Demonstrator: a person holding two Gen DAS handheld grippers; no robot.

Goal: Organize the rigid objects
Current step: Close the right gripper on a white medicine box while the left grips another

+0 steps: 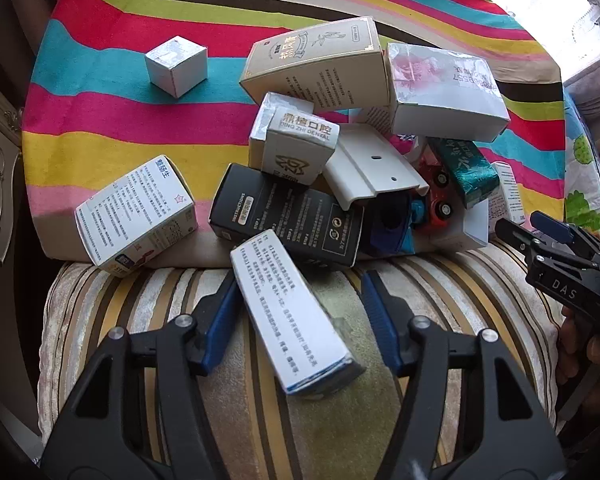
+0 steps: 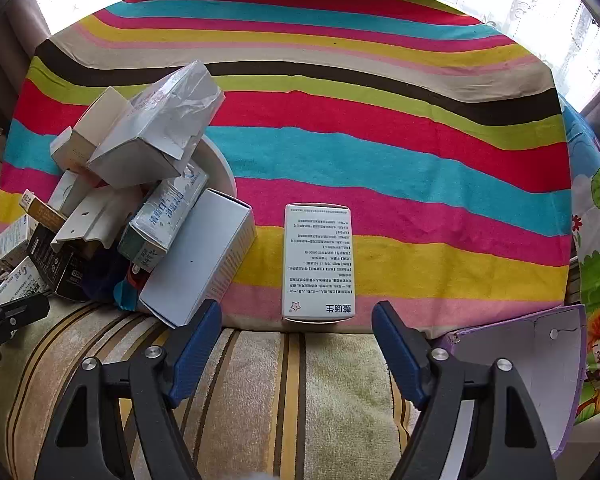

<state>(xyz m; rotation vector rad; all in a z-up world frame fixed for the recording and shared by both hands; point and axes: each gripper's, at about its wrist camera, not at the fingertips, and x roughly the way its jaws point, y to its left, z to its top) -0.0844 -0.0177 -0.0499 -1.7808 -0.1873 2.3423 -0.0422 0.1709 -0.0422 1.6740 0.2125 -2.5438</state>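
Note:
A heap of small cartons [image 1: 340,152] lies on the striped cloth [image 1: 140,120], among them a black box [image 1: 292,220], a beige box [image 1: 316,68] and a red toy car [image 1: 436,196]. A long white box with blue print [image 1: 292,312] leans off the heap onto the cushion, between the fingers of my left gripper [image 1: 300,280]. The left pad is at its side and the right pad stands clear of it. My right gripper [image 2: 296,320] is open over the cushion edge, just short of a flat white box with a star [image 2: 318,264]. The right gripper [image 1: 520,222] also shows beside the heap.
A small white cube [image 1: 176,66] sits alone on the far cloth. A white box with a star [image 1: 136,216] lies left of the heap. A purple-edged open carton [image 2: 540,360] stands at the right, against a cartoon-print cloth [image 2: 596,280]. The striped cushion [image 2: 260,380] fills the foreground.

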